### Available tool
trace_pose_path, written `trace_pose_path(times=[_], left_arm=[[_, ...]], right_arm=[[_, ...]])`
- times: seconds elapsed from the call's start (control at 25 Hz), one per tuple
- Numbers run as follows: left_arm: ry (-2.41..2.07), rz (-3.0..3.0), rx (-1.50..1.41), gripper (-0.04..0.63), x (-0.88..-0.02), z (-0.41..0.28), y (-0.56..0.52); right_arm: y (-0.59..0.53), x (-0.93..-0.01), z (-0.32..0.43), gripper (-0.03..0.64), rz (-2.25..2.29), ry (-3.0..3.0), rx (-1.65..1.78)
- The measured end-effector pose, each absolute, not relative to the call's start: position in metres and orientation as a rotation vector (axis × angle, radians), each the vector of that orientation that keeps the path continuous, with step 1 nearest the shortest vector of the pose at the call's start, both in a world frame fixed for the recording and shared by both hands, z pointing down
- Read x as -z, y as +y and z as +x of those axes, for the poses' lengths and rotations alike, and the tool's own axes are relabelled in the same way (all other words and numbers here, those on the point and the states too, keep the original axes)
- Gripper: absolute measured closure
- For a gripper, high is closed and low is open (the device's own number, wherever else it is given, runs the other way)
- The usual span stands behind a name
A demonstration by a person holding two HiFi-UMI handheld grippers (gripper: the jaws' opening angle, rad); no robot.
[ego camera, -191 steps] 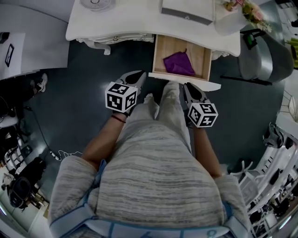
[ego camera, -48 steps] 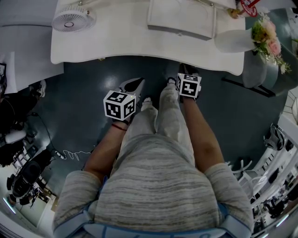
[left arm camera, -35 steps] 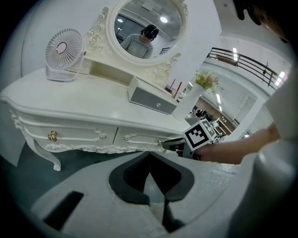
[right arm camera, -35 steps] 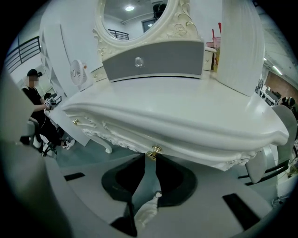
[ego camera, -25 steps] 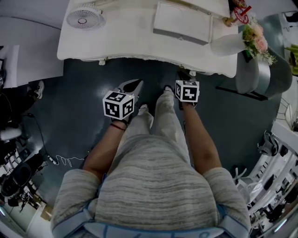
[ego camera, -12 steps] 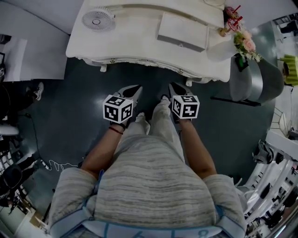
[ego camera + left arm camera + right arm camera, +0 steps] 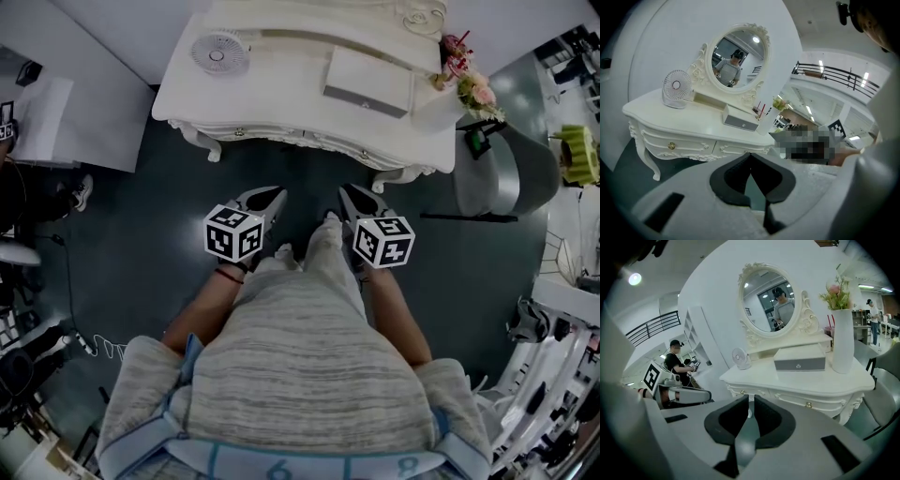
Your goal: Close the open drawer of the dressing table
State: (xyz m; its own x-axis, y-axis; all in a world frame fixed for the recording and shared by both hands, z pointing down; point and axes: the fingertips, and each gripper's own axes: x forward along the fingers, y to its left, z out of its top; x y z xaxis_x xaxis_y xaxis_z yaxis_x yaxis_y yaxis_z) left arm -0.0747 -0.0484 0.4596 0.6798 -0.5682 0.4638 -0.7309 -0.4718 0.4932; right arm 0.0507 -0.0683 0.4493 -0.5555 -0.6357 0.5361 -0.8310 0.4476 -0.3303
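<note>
Drawer (image 7: 811, 402) well beyond both jaws

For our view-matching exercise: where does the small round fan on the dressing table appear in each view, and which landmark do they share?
Head view: fan upper left, on the dressing table's left end.
Left gripper view: fan at left, upright, left of the mirror.
Right gripper view: fan near centre, small, lower left of the mirror.
Shared landmark: grey-fronted box, right of the fan throughout.

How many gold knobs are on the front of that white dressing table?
2: left knob below the fan, right knob below the grey box; others may be hidden.
</note>
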Motion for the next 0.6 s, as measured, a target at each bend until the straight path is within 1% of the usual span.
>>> trace_pose_path(times=[0.32,0.6], left_arm=[[-0.986,2.29,-0.183,0.581,-0.412,-0.093,-0.025],[-0.998,2.486,0.031,0.581,-0.356,-0.098,-0.02]], right_arm=[[-0.035,-0.397,0.037,0.578,1.254,-2.486,-0.782],[-0.016,-0.35,0.027,0.578,1.231,-2.633,-0.609]])
